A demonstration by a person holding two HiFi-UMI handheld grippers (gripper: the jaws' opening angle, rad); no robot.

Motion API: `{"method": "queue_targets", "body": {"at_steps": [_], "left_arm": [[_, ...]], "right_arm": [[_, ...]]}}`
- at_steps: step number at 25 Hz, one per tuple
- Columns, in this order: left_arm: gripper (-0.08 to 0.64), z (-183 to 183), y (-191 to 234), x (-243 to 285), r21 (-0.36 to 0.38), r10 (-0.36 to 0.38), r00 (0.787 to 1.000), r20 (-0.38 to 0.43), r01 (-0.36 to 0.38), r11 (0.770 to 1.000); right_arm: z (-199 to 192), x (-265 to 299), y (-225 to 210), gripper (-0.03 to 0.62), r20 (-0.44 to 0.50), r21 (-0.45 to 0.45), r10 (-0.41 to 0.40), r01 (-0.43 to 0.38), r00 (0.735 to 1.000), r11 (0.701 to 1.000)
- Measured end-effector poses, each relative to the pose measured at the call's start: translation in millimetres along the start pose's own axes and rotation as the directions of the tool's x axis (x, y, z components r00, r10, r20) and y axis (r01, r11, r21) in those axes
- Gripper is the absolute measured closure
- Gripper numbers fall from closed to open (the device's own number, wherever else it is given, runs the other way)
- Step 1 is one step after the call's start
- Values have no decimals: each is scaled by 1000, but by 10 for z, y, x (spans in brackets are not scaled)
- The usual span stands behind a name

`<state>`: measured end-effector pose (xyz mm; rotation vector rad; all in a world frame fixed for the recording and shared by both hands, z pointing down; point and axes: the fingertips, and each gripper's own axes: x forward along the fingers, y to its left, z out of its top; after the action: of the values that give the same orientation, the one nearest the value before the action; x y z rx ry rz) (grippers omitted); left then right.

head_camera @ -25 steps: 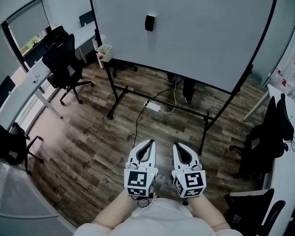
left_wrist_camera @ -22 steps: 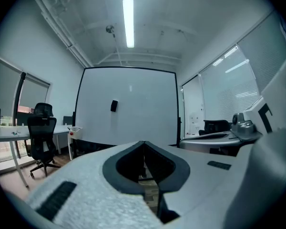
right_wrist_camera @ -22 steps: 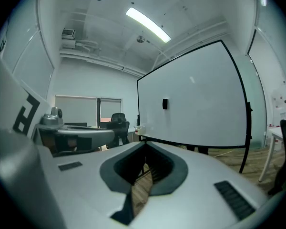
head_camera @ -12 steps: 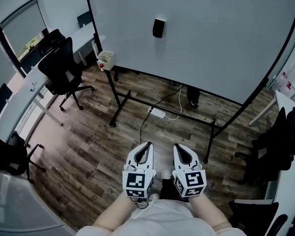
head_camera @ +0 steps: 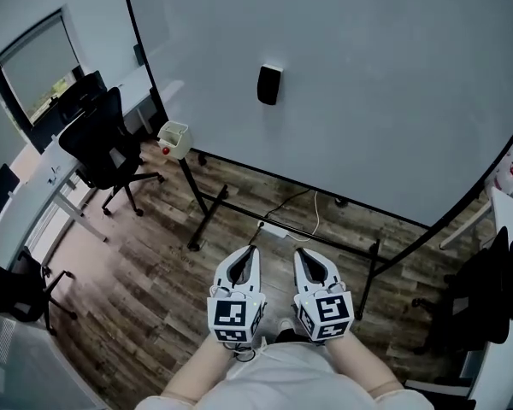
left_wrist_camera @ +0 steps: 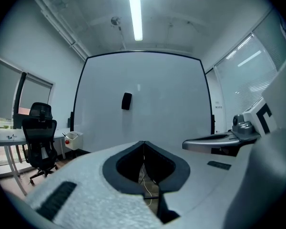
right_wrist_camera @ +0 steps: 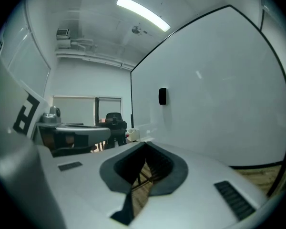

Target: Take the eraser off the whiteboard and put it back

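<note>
A small black eraser (head_camera: 268,84) sticks to the large whiteboard (head_camera: 385,101), well ahead of me; it also shows as a dark block, the eraser (left_wrist_camera: 126,101) in the left gripper view and the eraser (right_wrist_camera: 162,96) in the right gripper view. Both grippers are held side by side close to my body, pointing at the board. My left gripper (head_camera: 251,249) is shut with its jaw tips touching and nothing between them. My right gripper (head_camera: 300,251) is likewise shut and empty. Neither is near the eraser.
The whiteboard stands on a black wheeled frame (head_camera: 207,216) over a wood floor, with a power strip and cable (head_camera: 274,229) beneath. A small white tray (head_camera: 173,135) hangs at its left edge. Black office chairs (head_camera: 98,139) and desks stand at left; another chair (head_camera: 496,297) at right.
I have moved toward the whiteboard: it fills more of the head view and the eraser appears larger and lower. Both grippers stay shut and side by side.
</note>
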<state>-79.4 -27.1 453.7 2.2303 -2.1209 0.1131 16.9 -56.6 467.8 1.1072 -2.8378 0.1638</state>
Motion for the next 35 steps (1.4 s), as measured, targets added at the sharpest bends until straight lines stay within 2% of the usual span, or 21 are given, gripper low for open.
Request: {"method": "queue_targets", "body": {"at_steps": [10,14,17,21,28,35], "left_arm": [[543,378,175,1218,0,8,996,90,-8,1000],[541,499,273,1544,0,-19,994,110,19,1000],[543,658,391,1747,27,-49,987,152,45,999],[543,828,563,2000,37,-81,978,193,75,996],[541,1154,846,2411,76,-194,958,212,182,980],[539,1355,868,2733,76,-316,931,183,307,949]], "right_arm": [[338,847,-868,565,23,-29,-3,4,1000,1000],[394,1065,-1018,565,25,-22,-27,27,999,999],[459,1255,-1071,565,32,-18,-51,52,998,998],[581,1481,-1155,565,41,-21,-109,110,993,994],[930,1852,-1175,565,100,-16,-208,211,973,977],[953,2049,-1209,565,82,-1,-296,297,952,955]]}}
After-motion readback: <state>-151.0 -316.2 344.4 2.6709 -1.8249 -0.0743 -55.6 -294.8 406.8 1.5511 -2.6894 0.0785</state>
